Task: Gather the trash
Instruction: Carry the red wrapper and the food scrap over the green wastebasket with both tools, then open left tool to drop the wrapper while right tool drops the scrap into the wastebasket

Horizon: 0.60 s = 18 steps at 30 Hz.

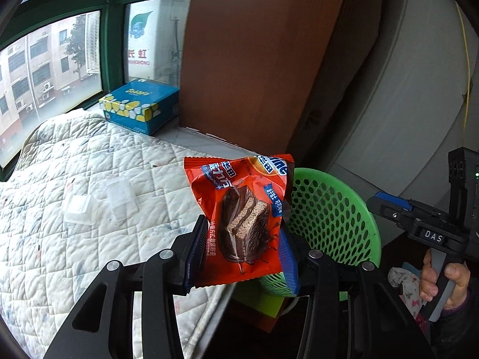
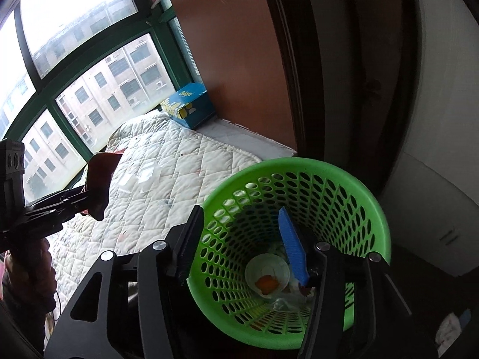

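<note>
The left gripper [image 1: 244,254] clamps an orange snack wrapper [image 1: 239,218] upright between its pads. Just beyond and to its right stands the green mesh basket [image 1: 329,212]. The right gripper [image 2: 244,246] hangs open and empty over that basket's mouth, trash visible below. Best to carry the wrapper fully past the rim before letting go. Readable: "DAS" on the right gripper's body; the wrapper's print is mostly Chinese characters.
</note>
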Each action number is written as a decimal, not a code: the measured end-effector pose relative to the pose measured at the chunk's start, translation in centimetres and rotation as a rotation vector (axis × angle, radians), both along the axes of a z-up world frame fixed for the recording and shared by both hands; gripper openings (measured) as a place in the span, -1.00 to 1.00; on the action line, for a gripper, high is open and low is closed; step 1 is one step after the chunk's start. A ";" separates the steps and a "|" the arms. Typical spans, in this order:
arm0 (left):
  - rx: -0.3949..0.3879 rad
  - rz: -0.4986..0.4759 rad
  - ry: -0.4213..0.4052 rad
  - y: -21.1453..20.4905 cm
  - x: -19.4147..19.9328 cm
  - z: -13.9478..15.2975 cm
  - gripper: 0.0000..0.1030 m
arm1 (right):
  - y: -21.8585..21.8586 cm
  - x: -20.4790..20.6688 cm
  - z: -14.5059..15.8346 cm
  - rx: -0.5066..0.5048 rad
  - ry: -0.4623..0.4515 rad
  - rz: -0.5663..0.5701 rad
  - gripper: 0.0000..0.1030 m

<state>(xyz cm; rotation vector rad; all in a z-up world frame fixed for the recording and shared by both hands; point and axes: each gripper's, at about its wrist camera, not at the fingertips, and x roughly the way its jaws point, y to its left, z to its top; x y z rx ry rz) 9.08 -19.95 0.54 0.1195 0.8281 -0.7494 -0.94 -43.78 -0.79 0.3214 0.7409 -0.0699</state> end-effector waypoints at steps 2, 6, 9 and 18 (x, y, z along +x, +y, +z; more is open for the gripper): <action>0.005 -0.016 0.000 -0.9 -0.3 0.0 -0.15 | -0.2 -0.8 0.4 -0.013 -0.010 -0.009 0.25; 0.015 -0.048 0.006 -2.7 -0.7 -0.4 -0.15 | -0.6 -2.2 0.7 -0.042 -0.023 -0.017 0.43; 0.025 -0.074 0.012 -4.4 -1.1 -0.7 -0.15 | -0.8 -3.1 0.7 -0.050 -0.029 -0.021 0.47; 0.051 -0.139 0.028 -8.4 -2.3 -1.8 -0.14 | -1.5 -4.9 0.7 -0.038 -0.058 -0.039 0.63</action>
